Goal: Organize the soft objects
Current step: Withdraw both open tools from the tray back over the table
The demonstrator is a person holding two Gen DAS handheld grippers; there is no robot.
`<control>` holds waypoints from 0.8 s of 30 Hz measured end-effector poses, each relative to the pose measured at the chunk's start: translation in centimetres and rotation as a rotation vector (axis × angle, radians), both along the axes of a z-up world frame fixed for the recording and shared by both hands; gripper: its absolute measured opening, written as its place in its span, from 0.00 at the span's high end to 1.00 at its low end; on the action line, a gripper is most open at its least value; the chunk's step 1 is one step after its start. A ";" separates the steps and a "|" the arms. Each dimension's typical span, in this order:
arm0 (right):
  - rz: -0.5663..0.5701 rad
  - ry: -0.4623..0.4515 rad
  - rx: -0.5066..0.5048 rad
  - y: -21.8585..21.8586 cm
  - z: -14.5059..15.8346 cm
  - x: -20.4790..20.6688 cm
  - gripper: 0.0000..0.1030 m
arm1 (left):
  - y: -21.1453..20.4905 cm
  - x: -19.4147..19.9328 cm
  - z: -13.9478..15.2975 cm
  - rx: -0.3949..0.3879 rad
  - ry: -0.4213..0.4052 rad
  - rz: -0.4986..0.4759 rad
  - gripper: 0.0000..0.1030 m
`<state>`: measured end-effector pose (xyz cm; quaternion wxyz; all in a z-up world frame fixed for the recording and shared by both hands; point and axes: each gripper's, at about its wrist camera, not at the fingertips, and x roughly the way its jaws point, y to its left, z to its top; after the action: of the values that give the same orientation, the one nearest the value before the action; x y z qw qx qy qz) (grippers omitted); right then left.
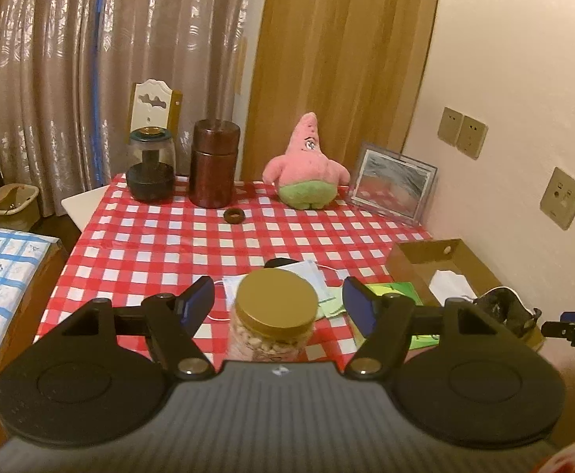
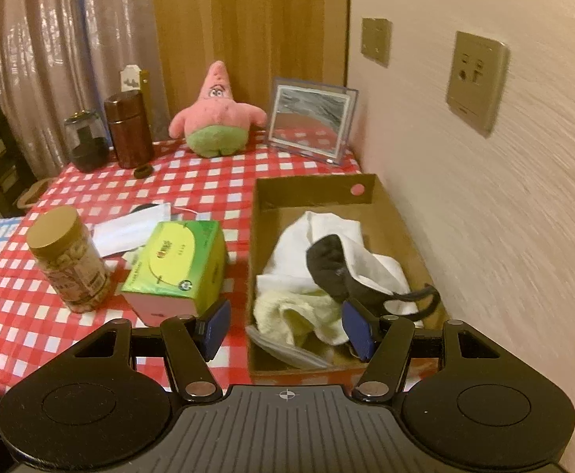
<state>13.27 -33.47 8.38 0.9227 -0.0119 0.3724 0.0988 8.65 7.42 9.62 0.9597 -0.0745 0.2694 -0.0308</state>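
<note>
My left hand-held gripper [image 1: 278,307]: jaws spread wide, a gold-lidded jar [image 1: 273,315] standing between them; neither pad touches it, so I hold nothing.
My right hand-held gripper [image 2: 285,329]: jaws parted, empty, poised over the near end of the cardboard box [image 2: 389,213]; the right pad sits just beside the black mask's strap, and I cannot tell whether they touch.
Cardboard box: on the right of the counter [image 2: 19,307], along the wall, open on top.
White towel [image 2: 326,244]: crumpled inside the box, filling most of it.
Black face mask [image 2: 332,266]: lying on the towel, one ear loop trailing toward the near right corner.
Gold-lidded jar: upright on the near left of the counter, full of pale contents.
Green tissue pack [image 2: 177,264]: between the jar and the box, apart from both.
White face masks [image 2: 129,228]: flat on the checked cloth just behind the tissue pack, partly under it.
Small dark ring [image 1: 234,215]: mid-counter, alone.
Brown canister [image 1: 214,163]: far left, upright.
Glass jar with dark base [image 1: 150,167]: left of the canister.
Pink star plush [image 1: 307,165]: far centre, sitting upright.
Framed picture [image 1: 391,185]: far right, leaning by the wall.
</note>
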 end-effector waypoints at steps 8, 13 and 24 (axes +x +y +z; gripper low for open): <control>0.047 -0.006 -0.014 1.4 0.2 0.7 0.40 | 1.4 0.9 0.2 0.045 0.013 -0.042 0.31; 0.076 -0.013 -0.024 2.1 0.3 1.6 0.39 | 2.3 1.8 0.3 0.048 0.033 -0.065 0.31; 0.169 -0.032 -0.030 5.1 0.7 4.8 0.39 | 4.4 6.5 0.5 0.098 0.065 -0.092 0.26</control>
<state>18.02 -28.37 9.12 0.9167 -0.0588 0.3566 0.1703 15.17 11.82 10.15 0.9505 -0.0159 0.3045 -0.0593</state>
